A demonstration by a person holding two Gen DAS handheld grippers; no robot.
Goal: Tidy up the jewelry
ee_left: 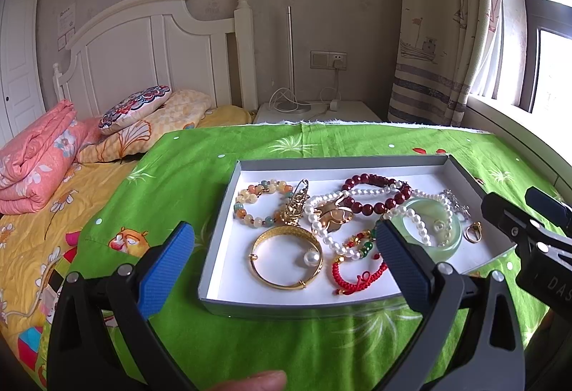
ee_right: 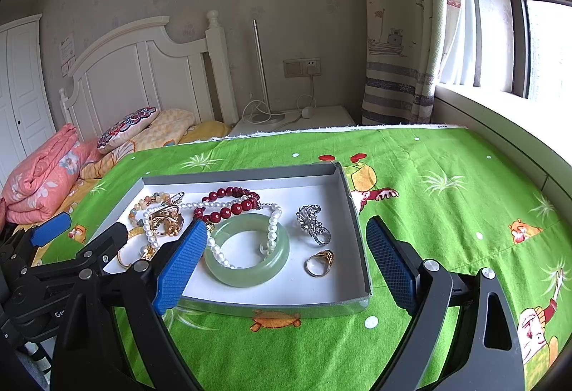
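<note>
Both tongs, your left (ee_left: 284,248) and right (ee_right: 286,253), gape wide and empty above the grey tray (ee_right: 352,208) on the green-clothed table (ee_right: 447,212), where a jade bangle (ee_right: 246,249), pearls (ee_left: 321,230) and rings lie jumbled.

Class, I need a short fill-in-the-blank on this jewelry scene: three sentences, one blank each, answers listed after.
1. All the jewelry lies in a shallow tray on a ____ cloth.
2. The pearl necklace drapes over the pale green ____.
3. Both the left tool and right tool have their jaws ____.

Answers: green; bangle; open
</note>
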